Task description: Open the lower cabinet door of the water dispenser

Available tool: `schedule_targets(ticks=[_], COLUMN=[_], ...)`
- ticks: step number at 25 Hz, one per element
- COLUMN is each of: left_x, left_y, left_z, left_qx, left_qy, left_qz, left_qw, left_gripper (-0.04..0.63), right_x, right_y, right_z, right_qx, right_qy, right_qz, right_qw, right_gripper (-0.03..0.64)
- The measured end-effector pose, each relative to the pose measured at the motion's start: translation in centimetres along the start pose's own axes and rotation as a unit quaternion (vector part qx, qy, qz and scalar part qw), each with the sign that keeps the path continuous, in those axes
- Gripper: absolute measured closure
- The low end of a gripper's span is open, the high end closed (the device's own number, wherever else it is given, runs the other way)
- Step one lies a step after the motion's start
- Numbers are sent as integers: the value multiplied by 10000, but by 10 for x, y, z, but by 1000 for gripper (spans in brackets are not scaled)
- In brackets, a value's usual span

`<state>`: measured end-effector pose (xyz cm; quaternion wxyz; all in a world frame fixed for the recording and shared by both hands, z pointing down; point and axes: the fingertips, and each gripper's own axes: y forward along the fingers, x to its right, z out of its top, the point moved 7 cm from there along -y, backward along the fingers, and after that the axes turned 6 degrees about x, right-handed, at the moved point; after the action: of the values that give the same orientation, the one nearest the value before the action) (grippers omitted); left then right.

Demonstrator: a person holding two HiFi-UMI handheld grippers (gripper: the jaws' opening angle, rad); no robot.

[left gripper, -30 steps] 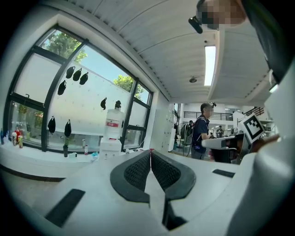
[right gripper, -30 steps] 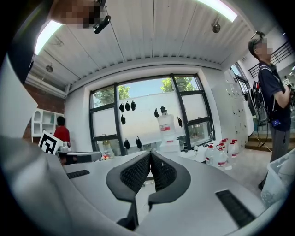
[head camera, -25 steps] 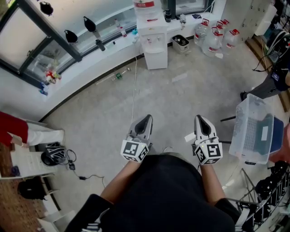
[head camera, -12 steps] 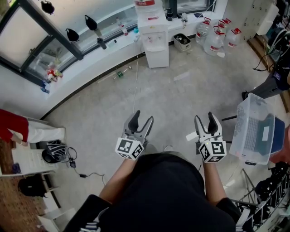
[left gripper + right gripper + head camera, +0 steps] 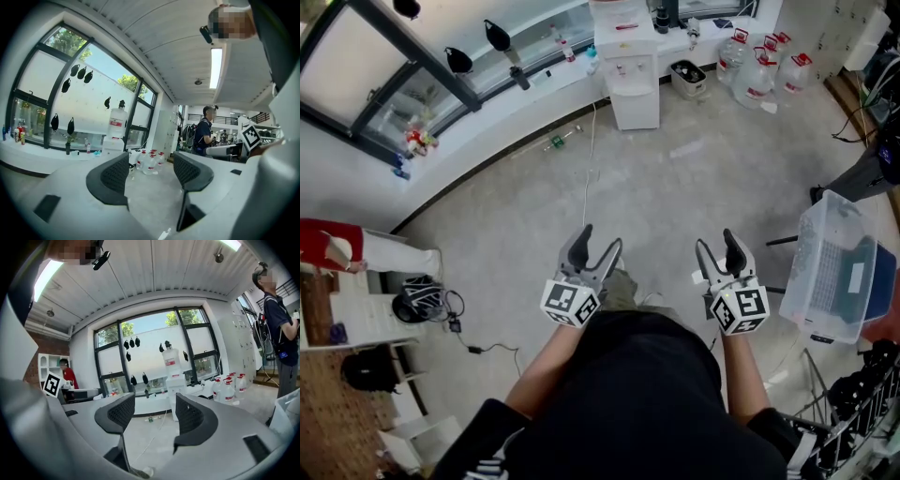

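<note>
The white water dispenser (image 5: 630, 56) with a bottle on top stands against the far window wall, and its lower cabinet door (image 5: 636, 105) is closed. It shows small in the left gripper view (image 5: 114, 138) and in the right gripper view (image 5: 174, 379). Both grippers are held side by side in front of the person, far from the dispenser across open floor. My left gripper (image 5: 598, 240) (image 5: 150, 171) is opening its jaws with nothing between them. My right gripper (image 5: 717, 242) (image 5: 152, 413) stands open and empty.
Several water jugs (image 5: 759, 67) and a small dark bin (image 5: 687, 75) sit right of the dispenser. A thin cable (image 5: 589, 178) runs over the floor from it, with a green bottle (image 5: 558, 142) nearby. A clear plastic crate (image 5: 839, 272) is at right, where a person (image 5: 276, 333) stands.
Both grippers went from shut to open, empty. The dispenser has shifted slightly up and right in the head view; the hands stayed about where they were.
</note>
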<state>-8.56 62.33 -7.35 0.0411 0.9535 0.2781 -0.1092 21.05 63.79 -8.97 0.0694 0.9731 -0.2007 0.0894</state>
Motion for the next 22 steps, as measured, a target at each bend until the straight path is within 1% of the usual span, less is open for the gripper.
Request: schedule_targets(ticks=[2,6,10,15,19,22], left_x=[-2,-10,-23,-30,-53,-75], left_y=[-2,3,15,43,67,88], left_z=[-2,-3,6,6,6,7], left_qx=[-45,-73,-27,-31,-93,-140], left_qy=[13,-75,-92,-93,-164,-203], left_qz=[45,113,117,29,-33,-49], left_qw=[10000,9999,9999,9999,9998,9997], left_gripper=[321,321,321,321,321,321], right_x=[-4,-8,-9,8,12,16], right_y=[3,15,35,58,90,118], right_z=[-3,-9,-4,3,4,10], right_qx=[-11,-112,-143,-137,-247,-279], right_qy=[76,56,-11,-127,-178,-90], right_qz=[51,133,153,152,170,120], right_qw=[10000,9998,9998,9997,9994,9995], right_gripper=[377,377,377,377,377,377])
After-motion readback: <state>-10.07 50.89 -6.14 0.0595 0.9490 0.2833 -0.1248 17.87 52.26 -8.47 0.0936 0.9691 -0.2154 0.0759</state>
